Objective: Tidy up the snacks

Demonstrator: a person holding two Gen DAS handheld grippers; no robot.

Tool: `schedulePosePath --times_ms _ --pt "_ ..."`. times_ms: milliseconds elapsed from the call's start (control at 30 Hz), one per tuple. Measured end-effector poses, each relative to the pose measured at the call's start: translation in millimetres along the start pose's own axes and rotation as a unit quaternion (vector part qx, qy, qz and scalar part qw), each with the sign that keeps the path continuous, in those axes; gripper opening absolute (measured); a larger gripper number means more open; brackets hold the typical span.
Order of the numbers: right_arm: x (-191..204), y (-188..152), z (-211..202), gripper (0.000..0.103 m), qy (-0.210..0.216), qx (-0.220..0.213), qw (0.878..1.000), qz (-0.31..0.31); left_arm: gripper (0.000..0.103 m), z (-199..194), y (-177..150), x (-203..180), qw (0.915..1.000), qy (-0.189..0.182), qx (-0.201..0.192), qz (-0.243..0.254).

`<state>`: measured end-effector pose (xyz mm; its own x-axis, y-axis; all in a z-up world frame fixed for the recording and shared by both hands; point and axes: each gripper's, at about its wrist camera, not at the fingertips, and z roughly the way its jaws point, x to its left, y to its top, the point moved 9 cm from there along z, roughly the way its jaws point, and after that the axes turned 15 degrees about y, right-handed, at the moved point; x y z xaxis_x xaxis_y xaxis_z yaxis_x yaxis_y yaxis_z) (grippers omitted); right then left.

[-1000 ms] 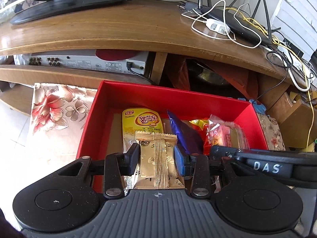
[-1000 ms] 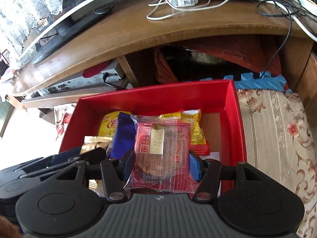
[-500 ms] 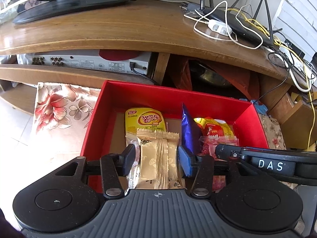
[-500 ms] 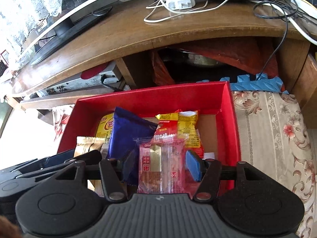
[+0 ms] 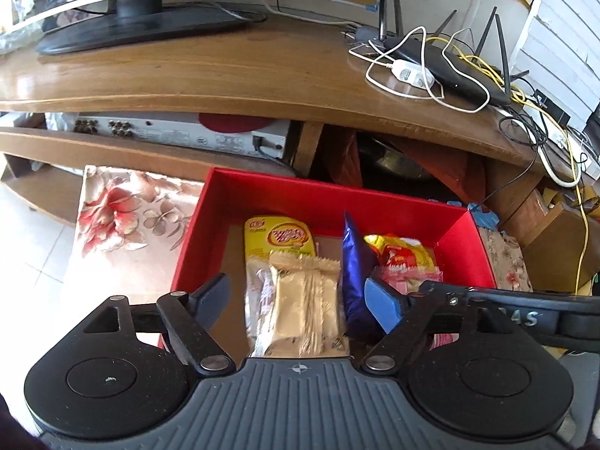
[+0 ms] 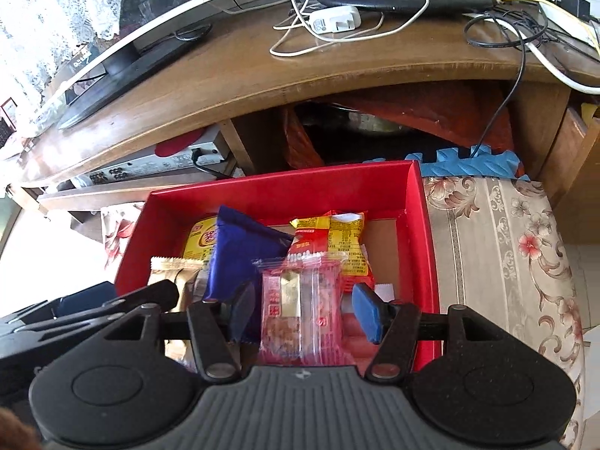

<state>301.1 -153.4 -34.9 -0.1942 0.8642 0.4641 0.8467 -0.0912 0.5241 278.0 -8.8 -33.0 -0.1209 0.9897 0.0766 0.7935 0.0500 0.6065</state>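
A red box point(image 5: 322, 198) on a floral cloth holds several snack packets. My left gripper point(image 5: 296, 290) hangs over its near left part. Its jaws are opening, and a gold packet point(image 5: 307, 300) lies loose between them, touching neither pad. Behind it lies a yellow packet point(image 5: 277, 236), with a blue packet point(image 5: 354, 262) standing on edge to the right. My right gripper point(image 6: 303, 300) straddles a clear pink packet point(image 6: 300, 307) that stands in the box point(image 6: 285, 187). A gap shows beside its right pad point(image 6: 369, 313). A red-yellow packet point(image 6: 333, 236) lies farther back.
A wooden TV stand point(image 5: 225, 75) rises just behind the box, carrying a monitor base point(image 5: 142, 26), a router point(image 5: 446, 67) and loose cables. A silver player point(image 5: 168, 135) sits on its lower shelf. Floral cloth point(image 6: 506, 262) spreads right of the box, and blue foam point(image 6: 472, 161) lies beyond.
The left jaws spread wide and let go of the gold packet. The pink packet dropped from the right pads into the box. The blue packet tipped up on edge.
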Motion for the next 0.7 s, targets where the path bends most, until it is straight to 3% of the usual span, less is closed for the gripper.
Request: schedulePosePath --times_ms 400,700 --pt "11 -24 -28 0.057 -0.005 -0.008 1.000 -0.015 0.088 -19 -25 8 0.9998 0.018 -0.002 0.008" --pt "11 -43 -44 0.058 -0.013 -0.010 1.000 -0.018 0.097 -34 -41 9 0.9997 0.022 -0.009 0.006"
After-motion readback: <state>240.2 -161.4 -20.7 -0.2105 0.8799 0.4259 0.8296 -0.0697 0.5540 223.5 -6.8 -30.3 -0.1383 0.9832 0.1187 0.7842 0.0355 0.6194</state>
